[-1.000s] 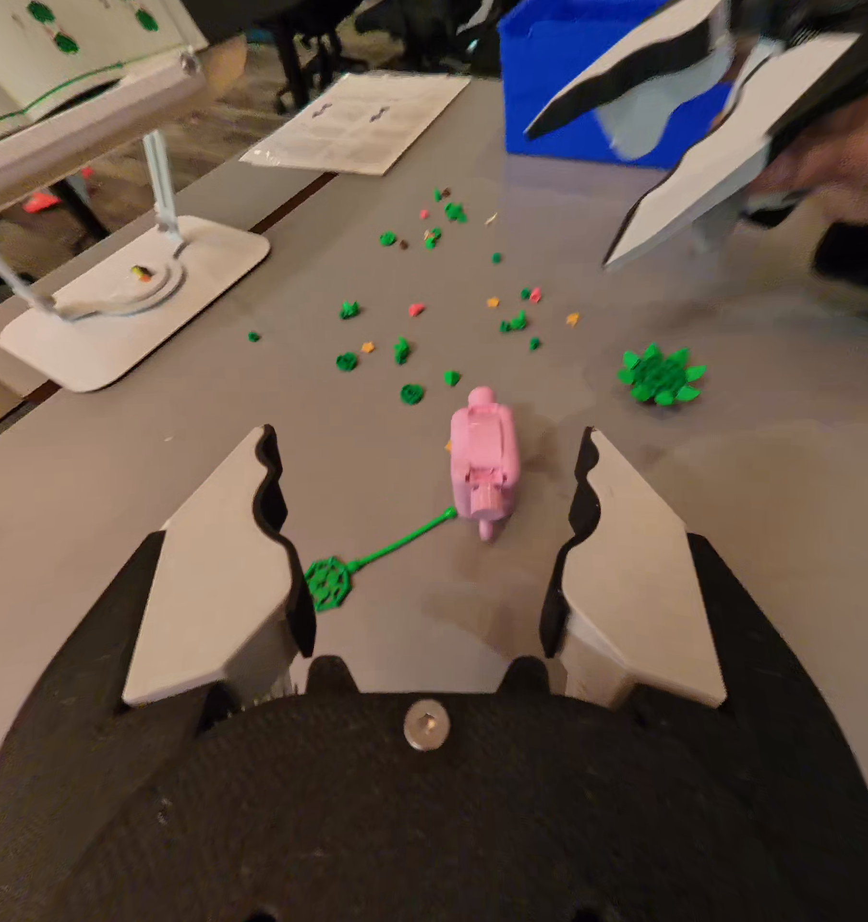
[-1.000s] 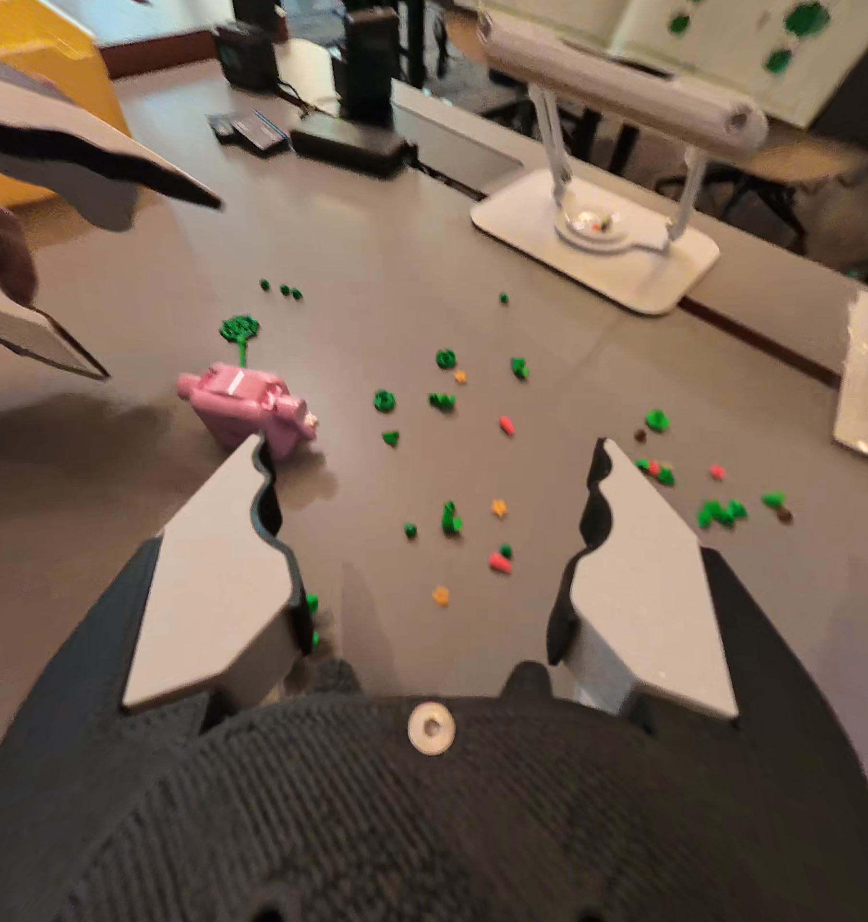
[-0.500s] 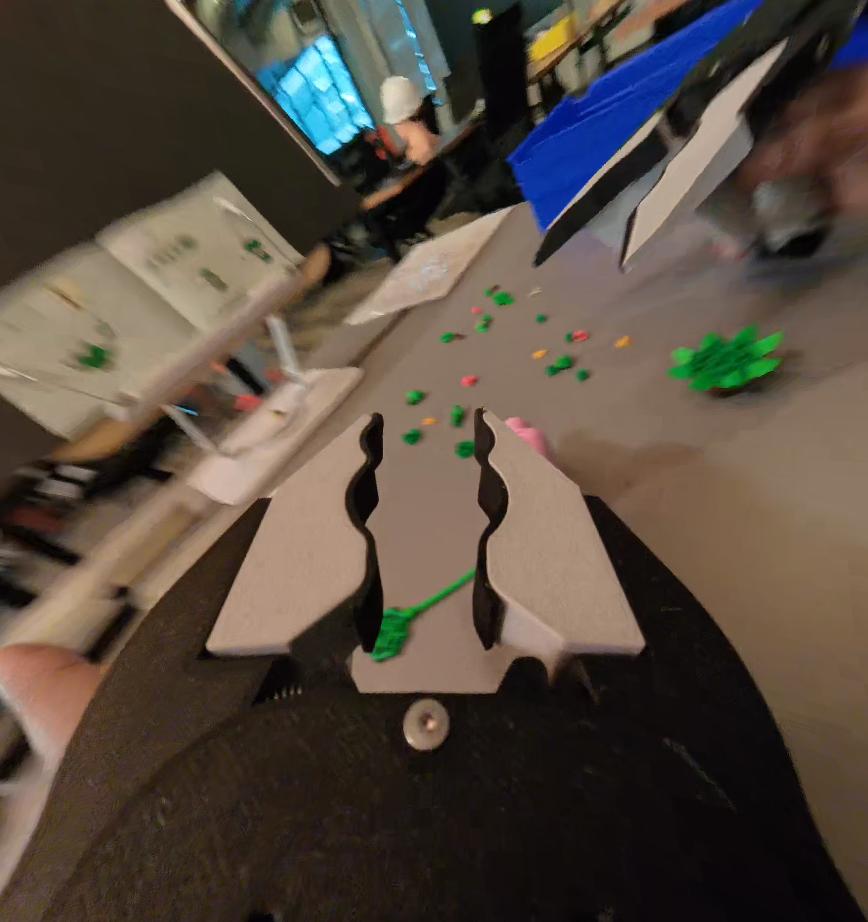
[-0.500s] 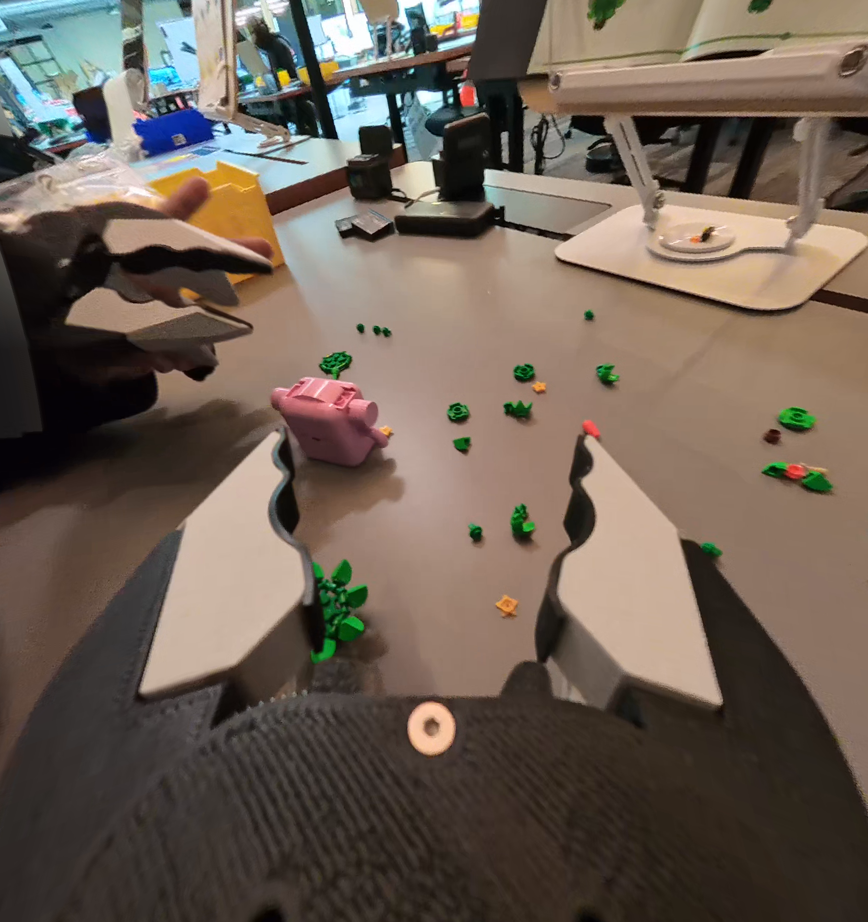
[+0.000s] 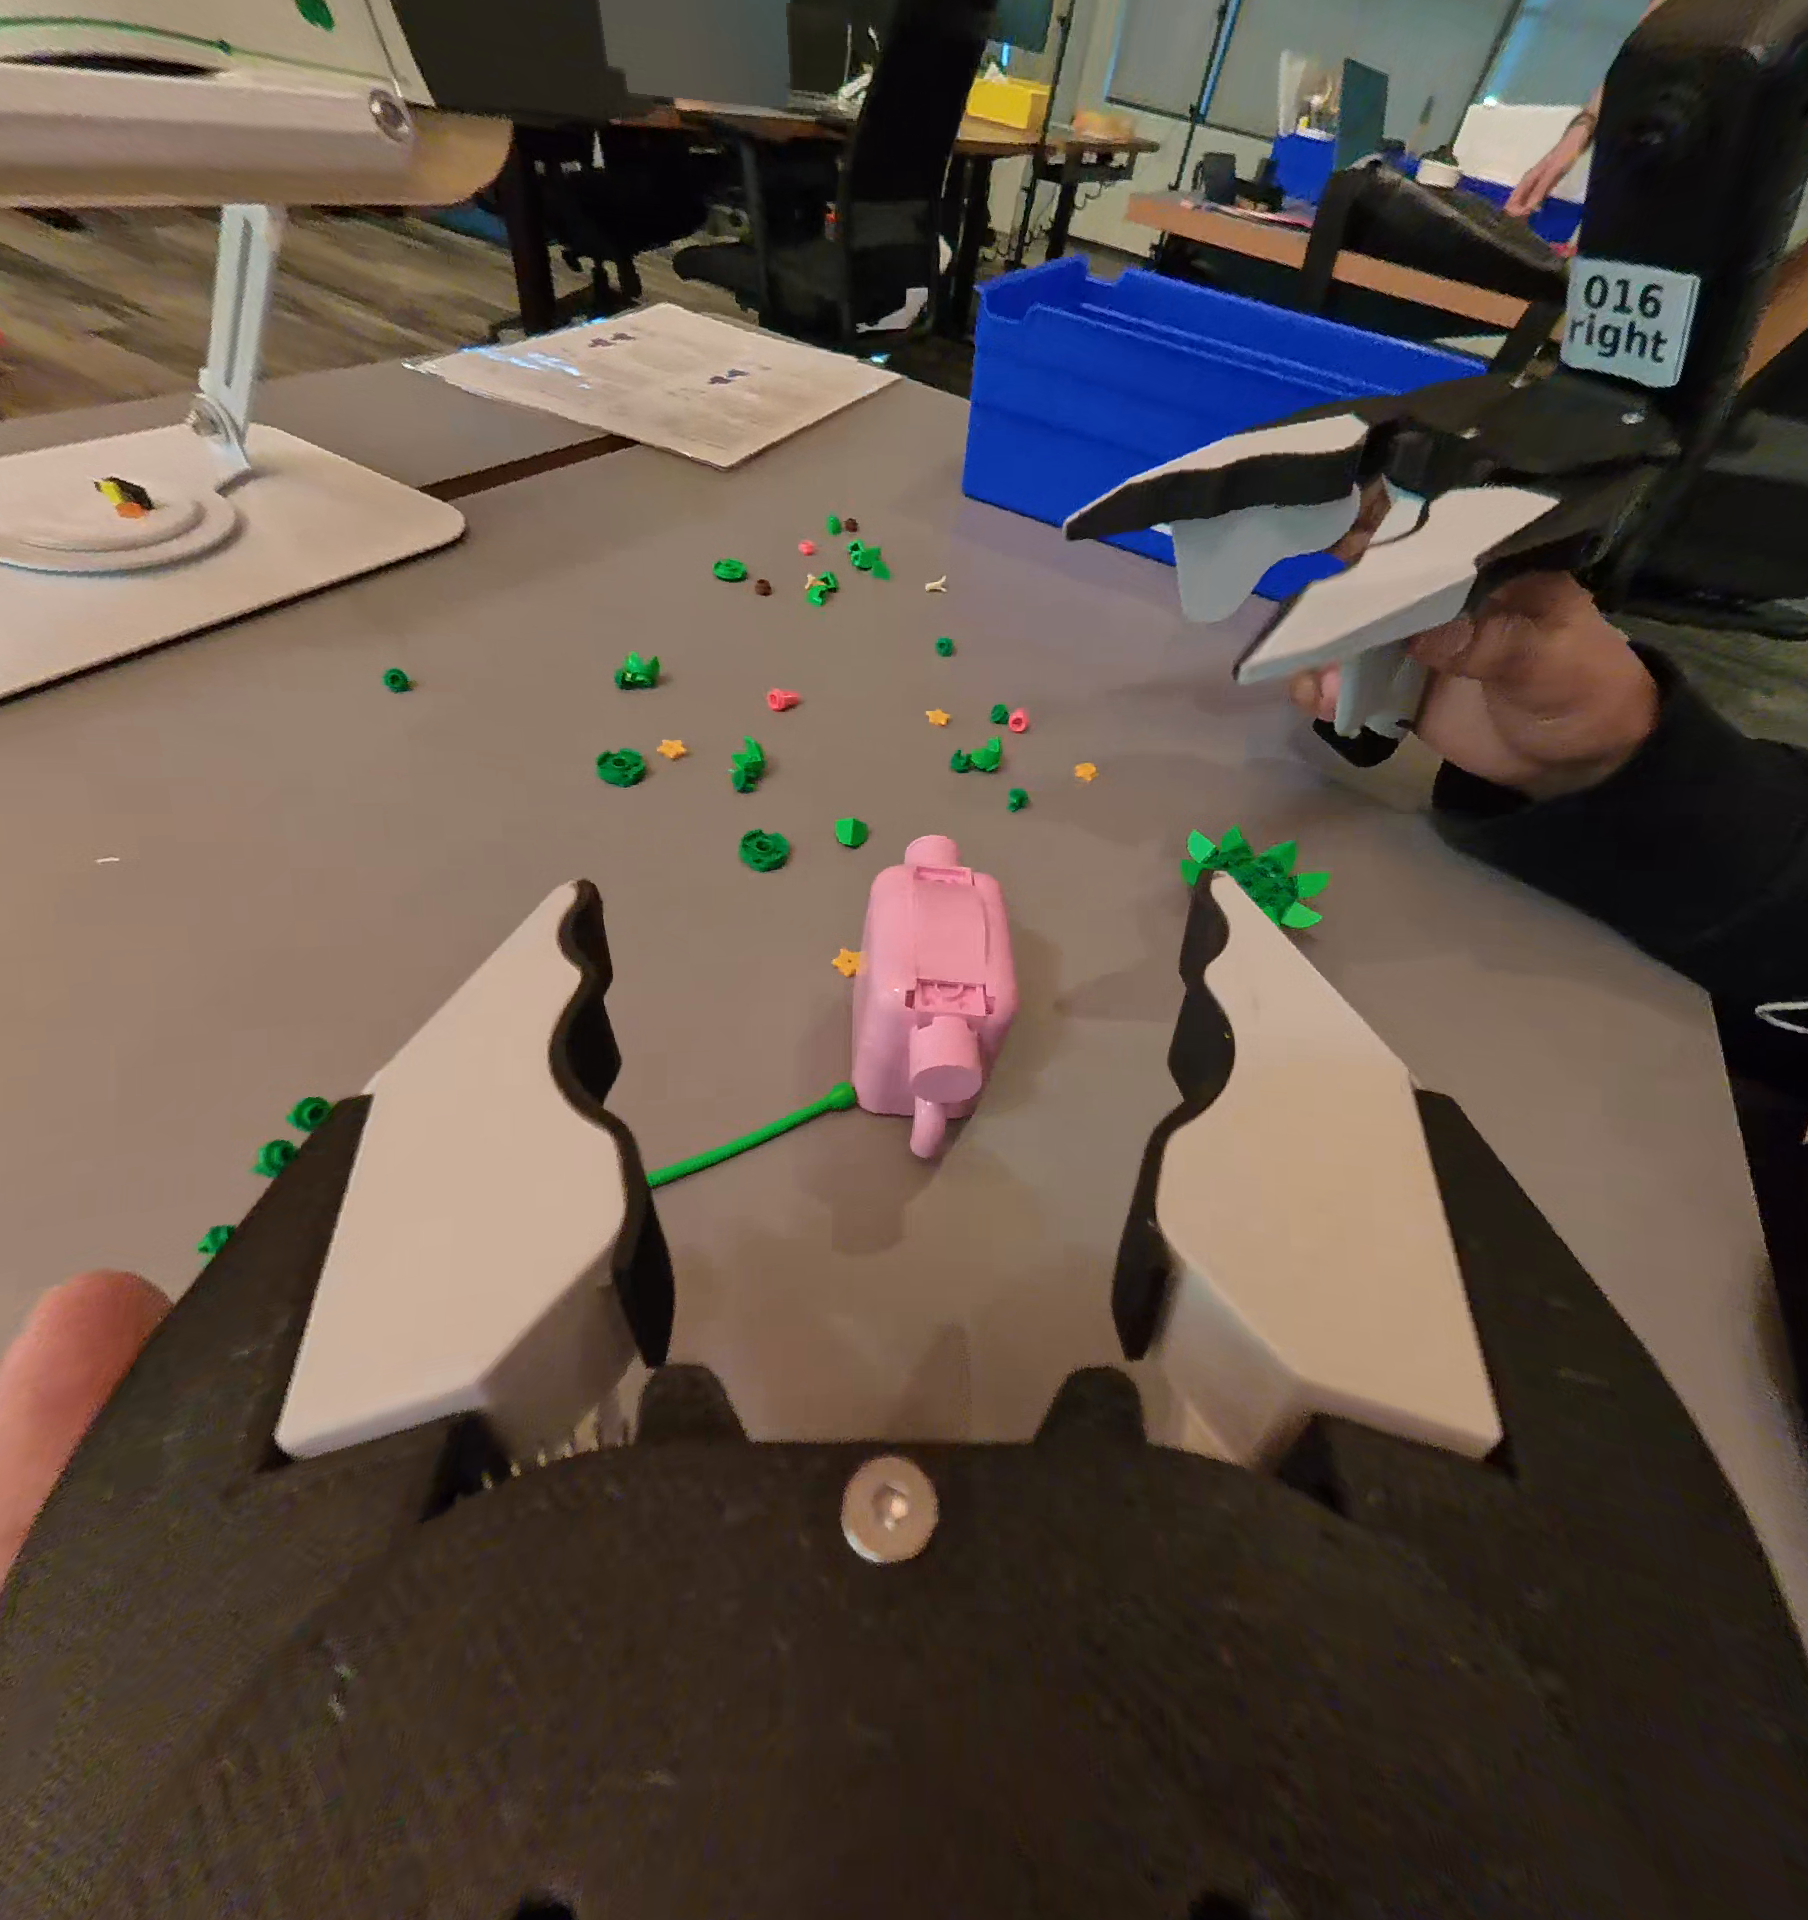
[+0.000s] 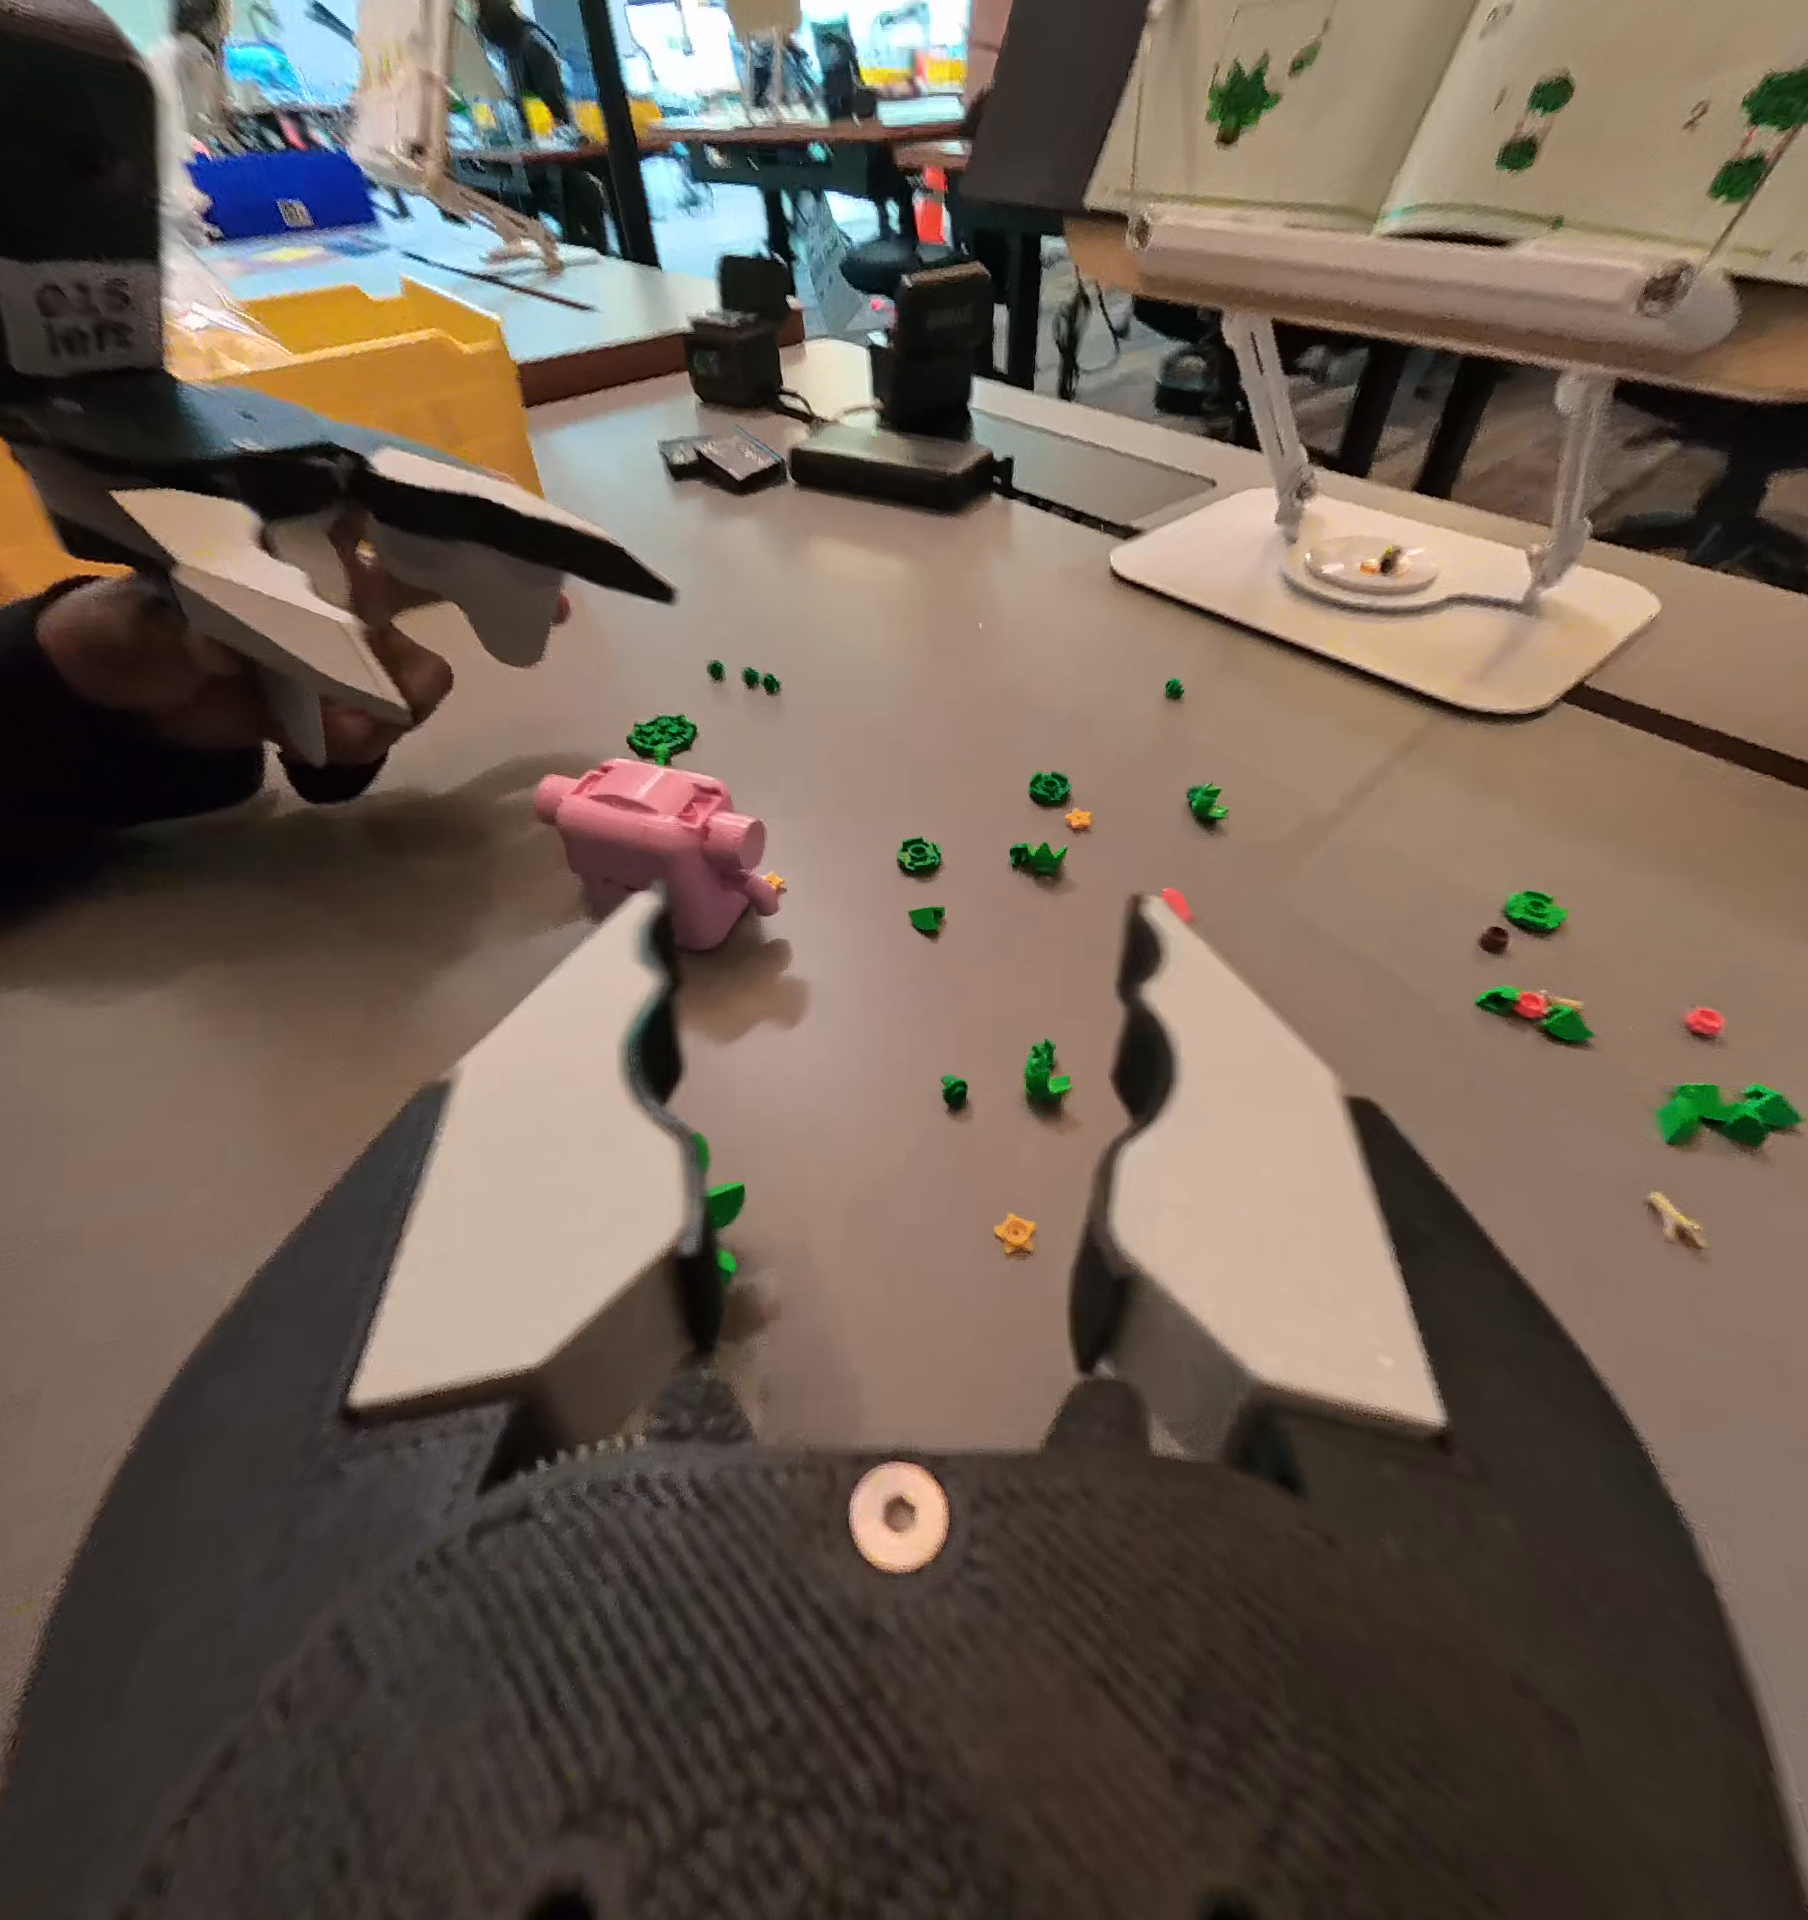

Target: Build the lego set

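A pink Lego body point(image 5: 931, 997) lies on the grey table point(image 5: 256, 935), with a thin green stem point(image 5: 749, 1138) touching its near end. My left gripper point(image 5: 889, 899) is open and empty, hovering just short of the pink body. A green leaf cluster point(image 5: 1258, 878) lies by its right fingertip. Small green, orange and red pieces point(image 5: 749, 764) are scattered beyond. My right gripper point(image 6: 895, 906) is open and empty above the table, with the pink body point(image 6: 661, 831) past its left fingertip. The leaf cluster point(image 6: 721, 1205) is partly hidden under its left finger. A round green net piece point(image 6: 661, 732) lies behind the pink body.
A blue bin point(image 5: 1139, 416) stands at the back right and a paper sheet point(image 5: 661, 374) lies behind the pieces. A white stand point(image 5: 152, 540) holds an open booklet at the left. A yellow bin point(image 6: 360, 374) and black devices point(image 6: 889, 457) sit farther off. The table edge runs close on the right.
My left gripper narrowed and tilted up half a second ago. It has now opened wide again and points down at the pink body. My right gripper stays open. Nothing was picked up.
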Demonstrator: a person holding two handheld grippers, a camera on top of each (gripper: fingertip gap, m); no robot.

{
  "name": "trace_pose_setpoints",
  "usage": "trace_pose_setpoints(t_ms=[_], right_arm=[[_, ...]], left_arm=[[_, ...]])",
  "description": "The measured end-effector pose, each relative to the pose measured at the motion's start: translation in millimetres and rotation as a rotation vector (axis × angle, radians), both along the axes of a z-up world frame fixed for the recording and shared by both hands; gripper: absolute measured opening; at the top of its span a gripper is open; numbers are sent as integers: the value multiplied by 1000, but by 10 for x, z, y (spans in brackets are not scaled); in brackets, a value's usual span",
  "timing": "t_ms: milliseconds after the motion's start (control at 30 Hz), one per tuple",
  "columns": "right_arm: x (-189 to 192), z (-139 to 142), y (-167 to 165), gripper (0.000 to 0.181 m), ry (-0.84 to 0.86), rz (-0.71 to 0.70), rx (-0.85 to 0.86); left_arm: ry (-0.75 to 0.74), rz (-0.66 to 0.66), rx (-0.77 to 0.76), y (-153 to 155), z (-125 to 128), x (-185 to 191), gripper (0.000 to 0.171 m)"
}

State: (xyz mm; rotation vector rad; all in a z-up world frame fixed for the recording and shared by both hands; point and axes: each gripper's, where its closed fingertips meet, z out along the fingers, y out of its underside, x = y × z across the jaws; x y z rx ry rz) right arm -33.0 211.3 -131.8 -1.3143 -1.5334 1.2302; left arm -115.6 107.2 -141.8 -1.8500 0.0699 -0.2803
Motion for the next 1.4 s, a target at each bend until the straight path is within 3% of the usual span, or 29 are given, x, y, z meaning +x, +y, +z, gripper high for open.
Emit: trace_pose_setpoints(t_ms=[33,100,600,767,1167,1400], right_arm=[[20,42,-20,69,31,19,2],[26,120,12,82,81,-5,1],[-54,-160,-12,77,-61,-8,75],[-66,-184,-61,77,-76,13,42],[-73,-169,-204,77,-77,56,70],[-54,-200,-179,77,-82,39,72]], left_arm=[[7,0,-8,5,-17,12,109],[32,16,-19,20,-41,11,112],[21,-12,-43,29,-129,52,105],[71,2,-33,31,-124,37,103],[-77,15,-42,38,-118,-83,98],[-26,4,-59,47,-149,-33,97]])
